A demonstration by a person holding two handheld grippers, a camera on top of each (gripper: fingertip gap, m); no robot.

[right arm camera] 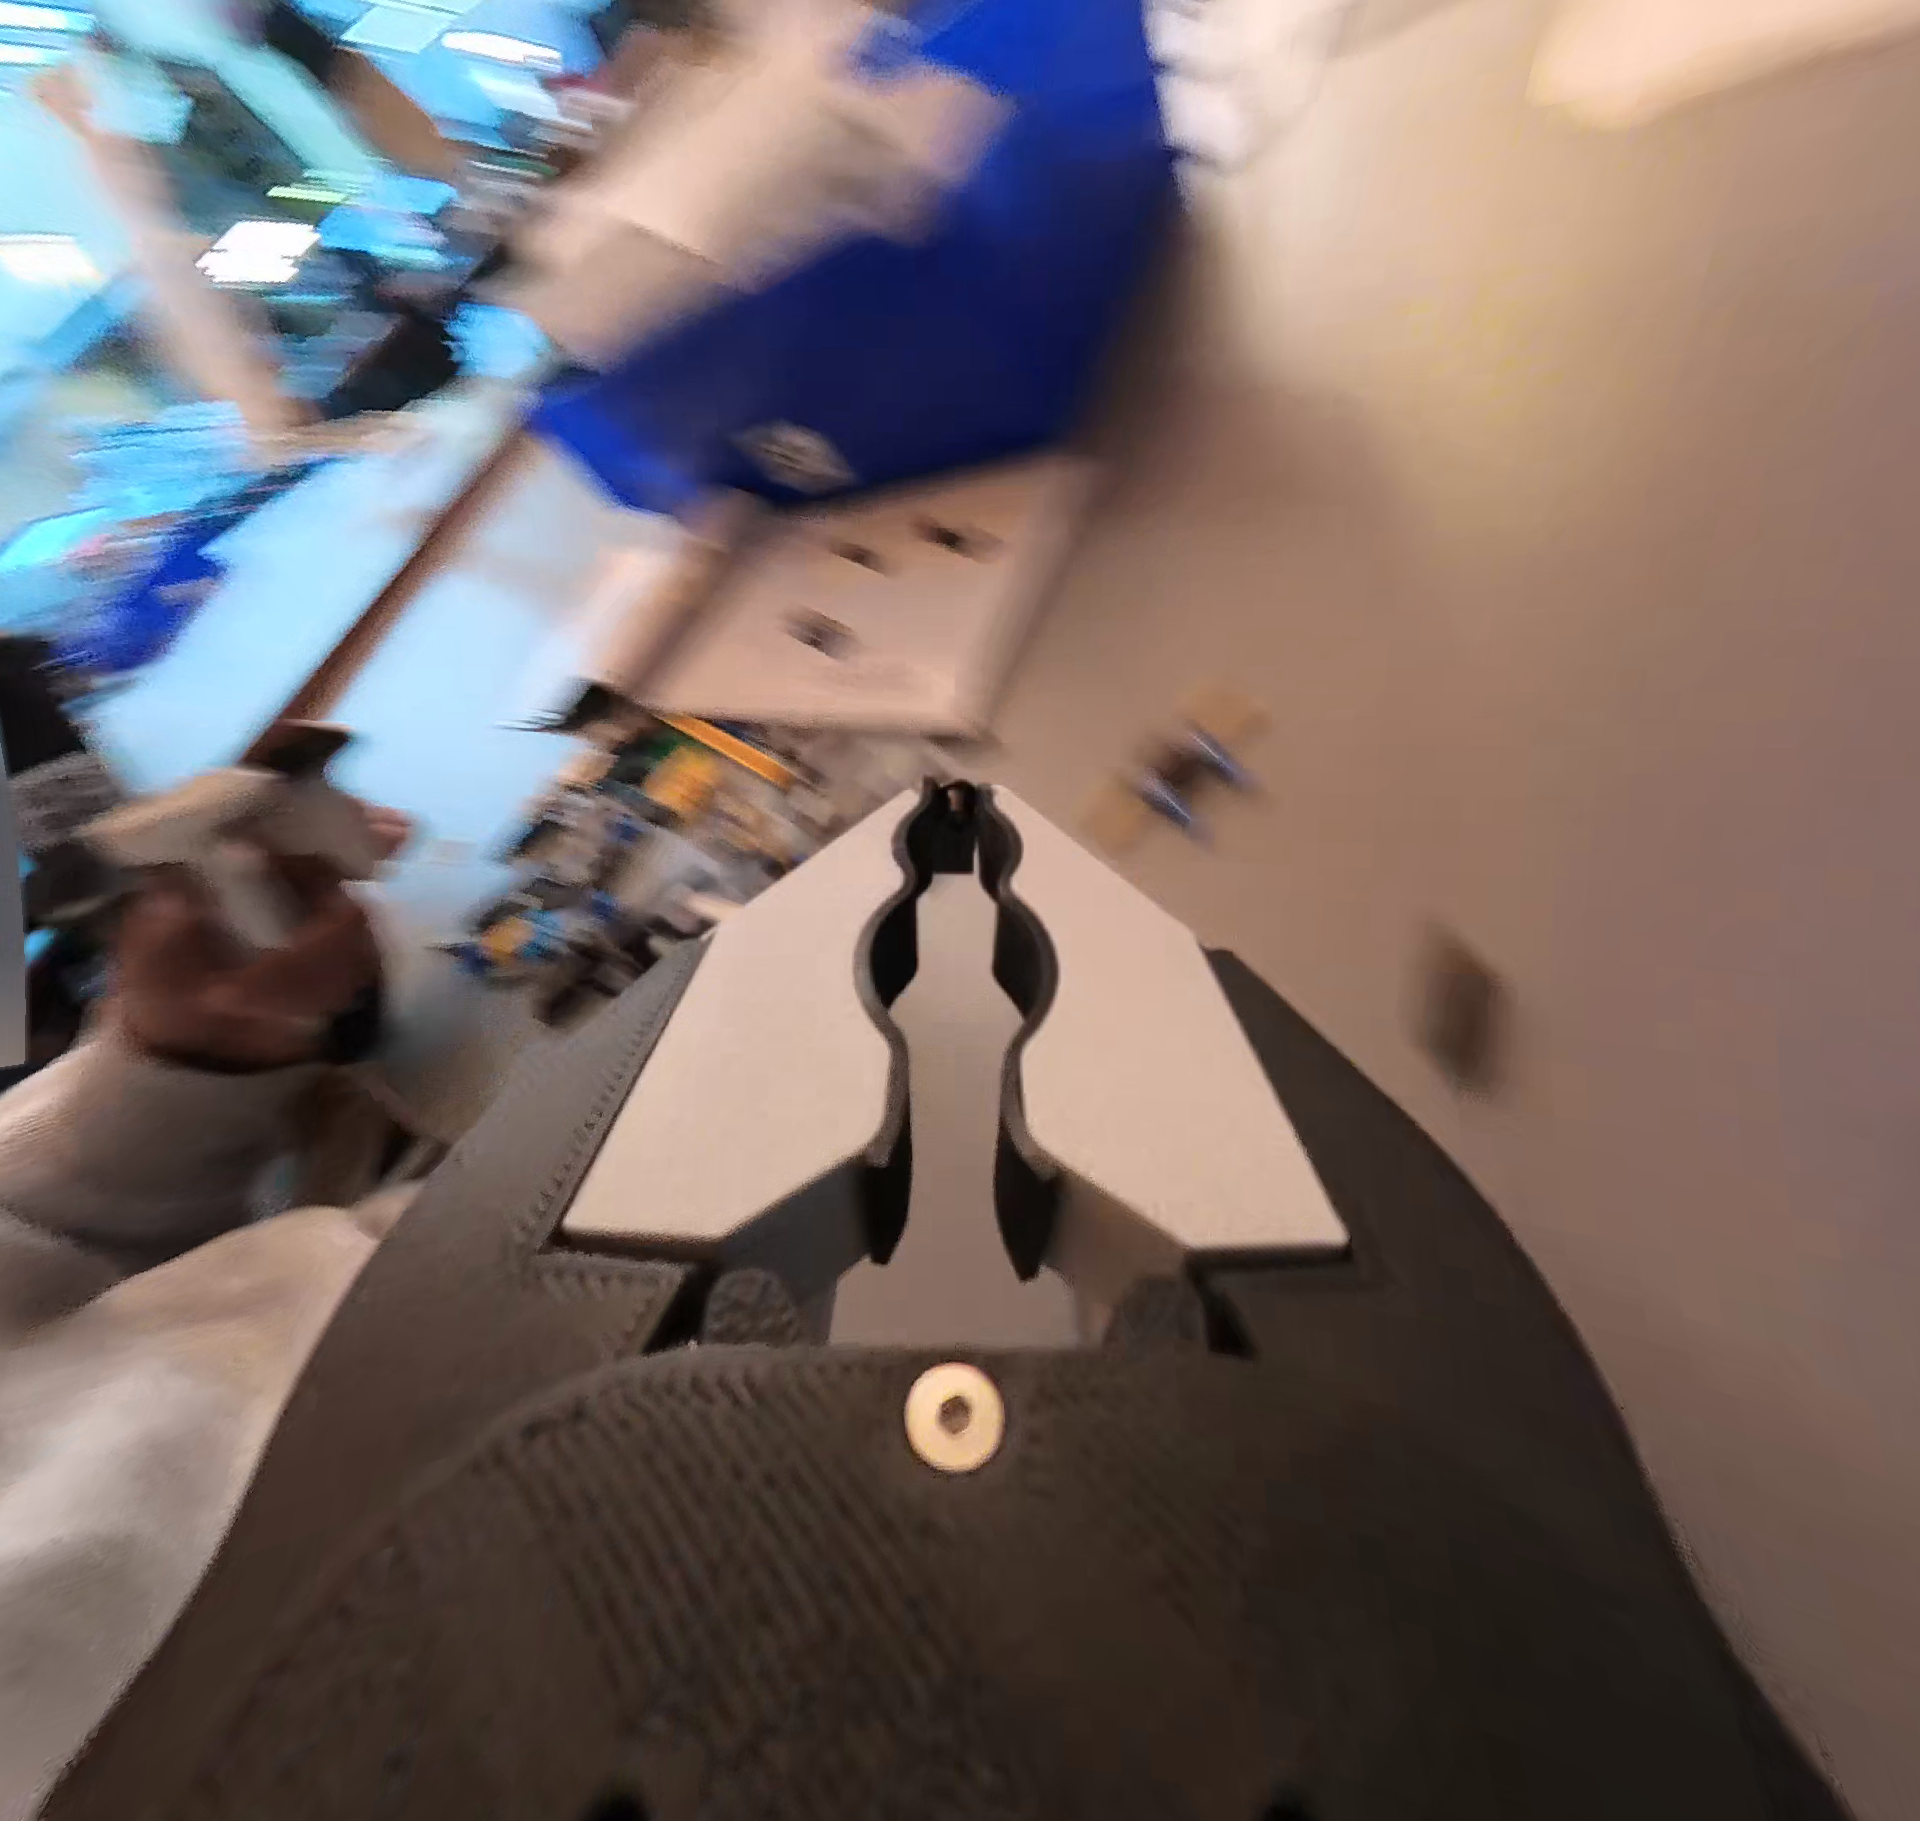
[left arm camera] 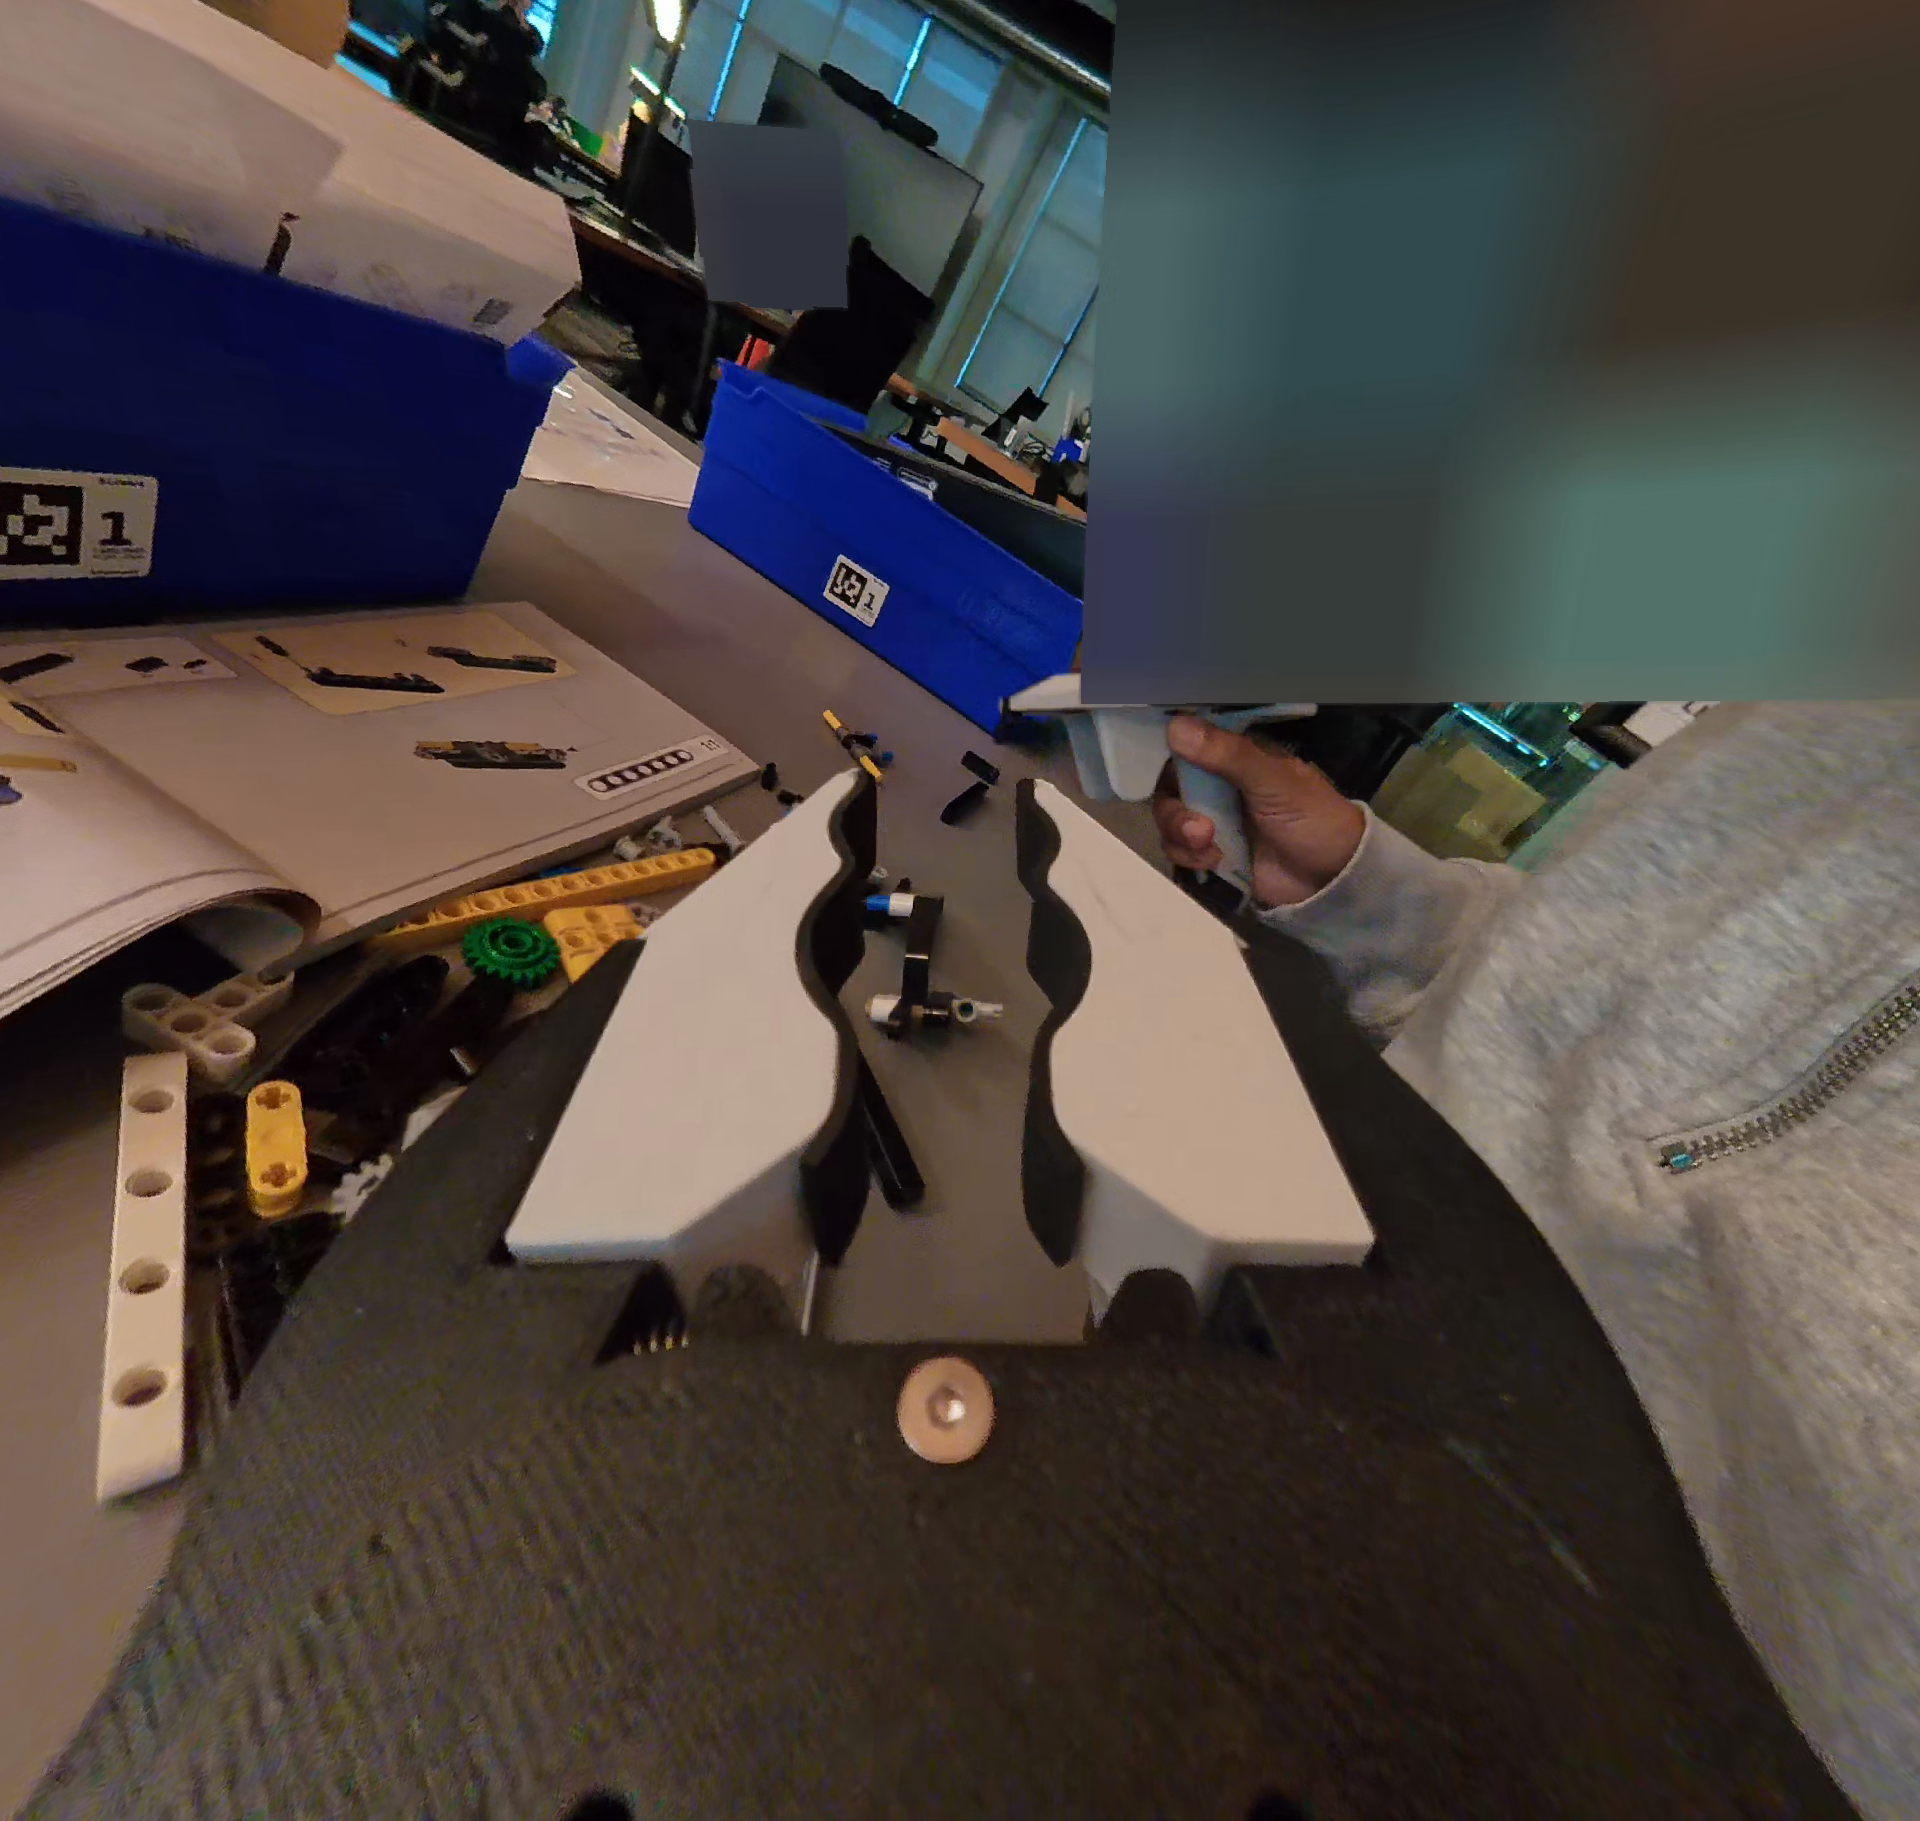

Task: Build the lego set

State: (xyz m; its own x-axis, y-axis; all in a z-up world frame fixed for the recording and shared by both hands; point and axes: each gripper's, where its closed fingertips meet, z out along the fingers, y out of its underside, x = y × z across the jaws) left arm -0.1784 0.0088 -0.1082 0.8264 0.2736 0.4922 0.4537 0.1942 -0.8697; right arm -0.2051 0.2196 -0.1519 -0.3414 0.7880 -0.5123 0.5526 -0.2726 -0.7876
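Note:
My left gripper (left arm camera: 943,784) is open over the grey table. Between its fingers lies a small black Lego assembly (left arm camera: 921,971) with blue, white and grey pins. A black beam (left arm camera: 883,1137) lies close by the left finger. To its left lies a pile of loose parts: a yellow beam (left arm camera: 551,893), a green gear (left arm camera: 509,950), a white beam (left arm camera: 145,1262), a small yellow connector (left arm camera: 275,1143). My right gripper (right arm camera: 954,789) is shut on a small black piece (right arm camera: 948,831) at its fingertips. The right wrist view is heavily blurred. A hand (left arm camera: 1247,815) holds the right gripper's handle in the left wrist view.
An open instruction booklet (left arm camera: 343,732) lies at the left, over part of the pile. Blue bins stand behind it (left arm camera: 260,462) and at the far middle (left arm camera: 883,545); a blue bin (right arm camera: 914,296) also shows blurred in the right wrist view. A person's grey sleeve (left arm camera: 1662,1148) fills the right.

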